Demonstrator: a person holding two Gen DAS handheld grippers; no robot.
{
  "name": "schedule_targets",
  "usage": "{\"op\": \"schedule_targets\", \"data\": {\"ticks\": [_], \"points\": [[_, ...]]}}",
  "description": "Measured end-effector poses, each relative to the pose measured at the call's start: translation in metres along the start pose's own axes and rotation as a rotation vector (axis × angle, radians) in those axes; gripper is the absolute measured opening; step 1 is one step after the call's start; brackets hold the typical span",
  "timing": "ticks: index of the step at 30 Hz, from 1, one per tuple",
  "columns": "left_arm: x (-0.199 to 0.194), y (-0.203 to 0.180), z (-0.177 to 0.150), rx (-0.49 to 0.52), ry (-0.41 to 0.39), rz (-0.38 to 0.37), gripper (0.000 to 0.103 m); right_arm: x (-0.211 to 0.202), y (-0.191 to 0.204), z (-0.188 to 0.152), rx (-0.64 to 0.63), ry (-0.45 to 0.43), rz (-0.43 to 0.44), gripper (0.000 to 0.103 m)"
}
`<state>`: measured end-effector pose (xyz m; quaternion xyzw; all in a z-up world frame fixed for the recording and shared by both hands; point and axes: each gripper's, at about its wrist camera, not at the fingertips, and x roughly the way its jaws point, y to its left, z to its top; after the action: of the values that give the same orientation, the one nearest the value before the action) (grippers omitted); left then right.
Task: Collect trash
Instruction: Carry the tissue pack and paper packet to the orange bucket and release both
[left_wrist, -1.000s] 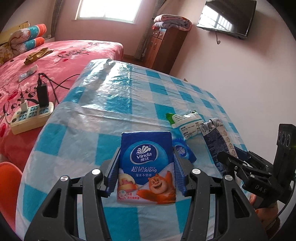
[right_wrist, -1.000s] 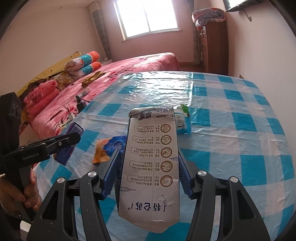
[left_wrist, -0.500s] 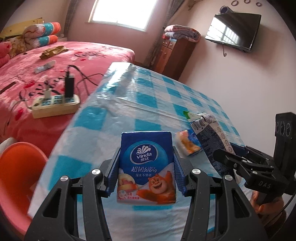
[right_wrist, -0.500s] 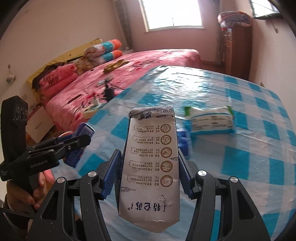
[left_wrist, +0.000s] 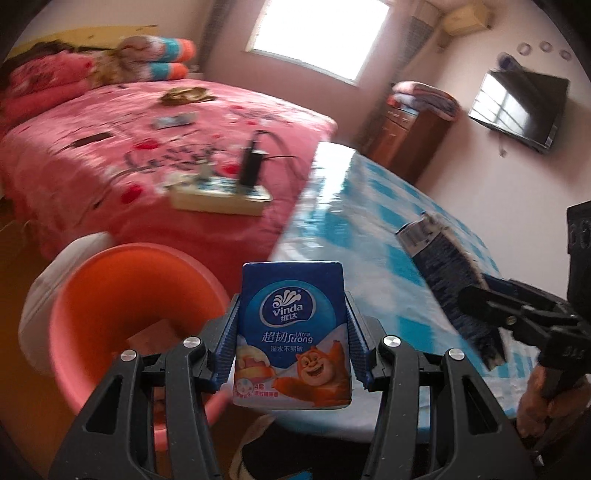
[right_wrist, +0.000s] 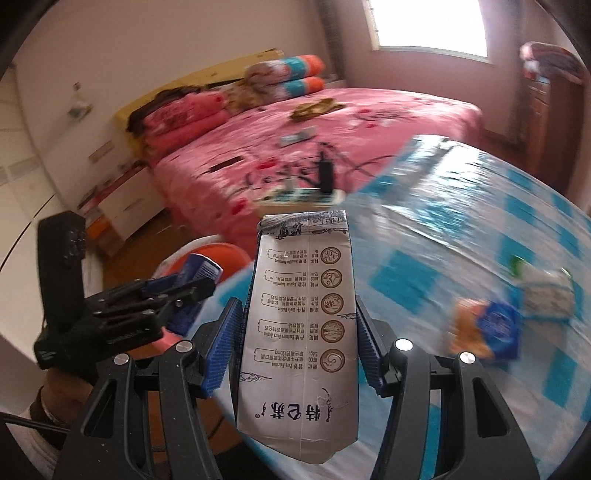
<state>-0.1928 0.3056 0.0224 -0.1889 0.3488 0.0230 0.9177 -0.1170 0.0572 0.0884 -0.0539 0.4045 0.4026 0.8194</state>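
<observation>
Two grippers are each clamped on a piece of trash at the near edge of the checked table (right_wrist: 480, 206). Down on the floor beside the table stands an orange bin (left_wrist: 122, 295); something brownish, like cardboard, lies at its bottom, too blurred to name.

The left gripper (left_wrist: 291, 332) pinches a blue Vinda tissue pack (left_wrist: 291, 328) between its blue ribbed pads, by the pack's side edges. The pack shows a white logo and a cartoon bear on its lower half. It stands upright in the jaws, long axis pointing forward along the fingers, held off the table's edge, just right of the bin.

The right gripper (right_wrist: 299, 339) squeezes a flattened milk carton (right_wrist: 299, 332), white with a column of round brown emblems and a crumpled grey top. Its long axis also runs forward along the fingers, the torn top away from the hand, and it hangs over the table's near corner.

On the cloth, well to the right, lie a blue-and-orange wrapper (right_wrist: 487, 328) and a white-and-green packet (right_wrist: 546, 295) just beyond it. A power strip (left_wrist: 218, 195) rests on the pink bed (left_wrist: 110, 155).
</observation>
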Motion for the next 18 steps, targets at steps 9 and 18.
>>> {"op": "schedule_targets", "data": {"ticks": [9, 18], "points": [[-0.014, 0.076, -0.009, -0.137, -0.013, 0.146, 0.053, 0.049, 0.058, 0.028, -0.092, 0.061, 0.137, 0.059], [-0.019, 0.113, -0.019, -0.215, -0.013, 0.197, 0.053, 0.095, 0.104, 0.044, -0.173, 0.119, 0.206, 0.060]]}}
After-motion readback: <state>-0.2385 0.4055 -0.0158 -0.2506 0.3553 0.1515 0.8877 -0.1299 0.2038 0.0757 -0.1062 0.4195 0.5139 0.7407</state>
